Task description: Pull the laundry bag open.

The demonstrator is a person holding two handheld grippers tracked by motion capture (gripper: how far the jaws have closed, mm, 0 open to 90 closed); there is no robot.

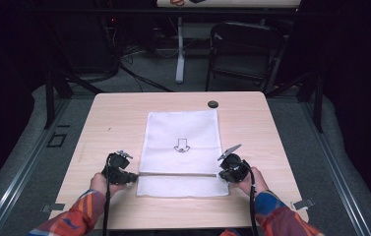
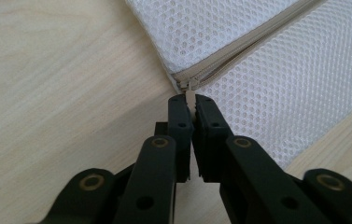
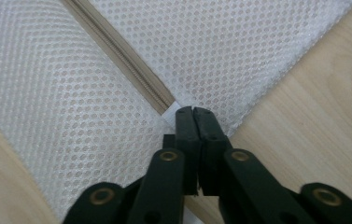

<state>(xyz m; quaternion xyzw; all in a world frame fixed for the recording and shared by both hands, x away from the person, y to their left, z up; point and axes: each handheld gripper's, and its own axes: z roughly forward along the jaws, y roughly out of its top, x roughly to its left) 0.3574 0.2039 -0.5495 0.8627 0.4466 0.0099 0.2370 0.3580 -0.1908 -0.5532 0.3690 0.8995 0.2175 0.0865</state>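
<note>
Claws low at opposite zipper ends: left claw (image 2: 190,100) clamping zipper pull (image 2: 190,92), right claw (image 3: 195,112) pinching mesh bag (image 3: 239,51) edge.

Bright overhead light falls on the surface (image 1: 124,118) while the surroundings sink into darkness; the high view is soft, the close views sharper.

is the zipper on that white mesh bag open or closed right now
Closed: the zipper on the mesh bag shows meshed teeth, and its pull sits at the left end.
</note>
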